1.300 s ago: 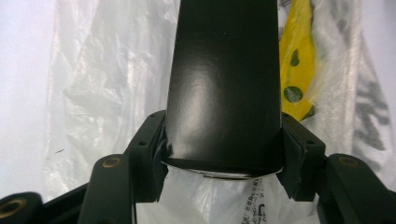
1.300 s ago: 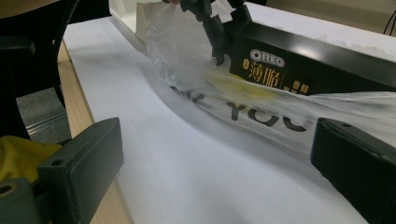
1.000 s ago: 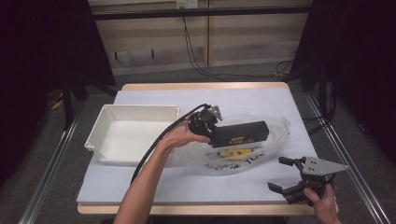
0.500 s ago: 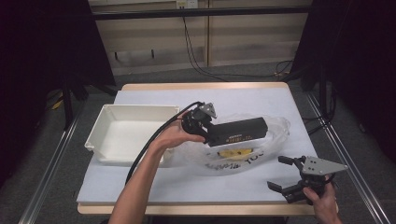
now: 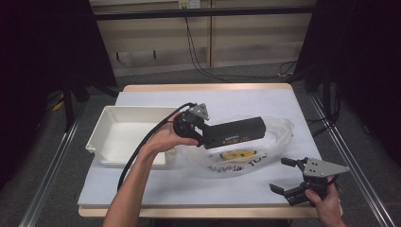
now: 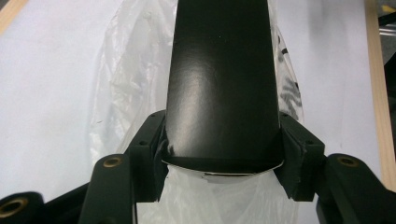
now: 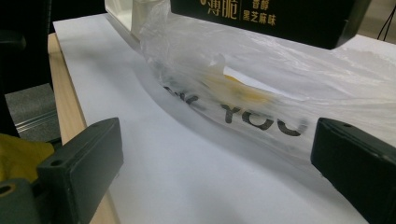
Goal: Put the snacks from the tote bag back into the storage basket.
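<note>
Black box (image 5: 235,133) sat clenched in the left tool (image 5: 204,133) above the plastic bag (image 5: 265,146) — next, probably the tray (image 5: 109,147); right tool (image 5: 289,178) idle, released.

A rectangular table (image 5: 246,97) with a pale wooden edge stands in the middle of the room, its top covered by a white sheet (image 5: 156,182). Beneath it lies a grey floor (image 5: 61,189), darker toward the sides. Behind the table a light wood-panelled wall (image 5: 236,42) runs across, crossed by a dark horizontal bar (image 5: 203,13). Black cables (image 5: 203,66) hang down the wall and trail over the floor. Black curtains (image 5: 359,61) close off both sides. Metal rails (image 5: 352,168) run along the floor on either side of the table. The lighting is even and soft.
</note>
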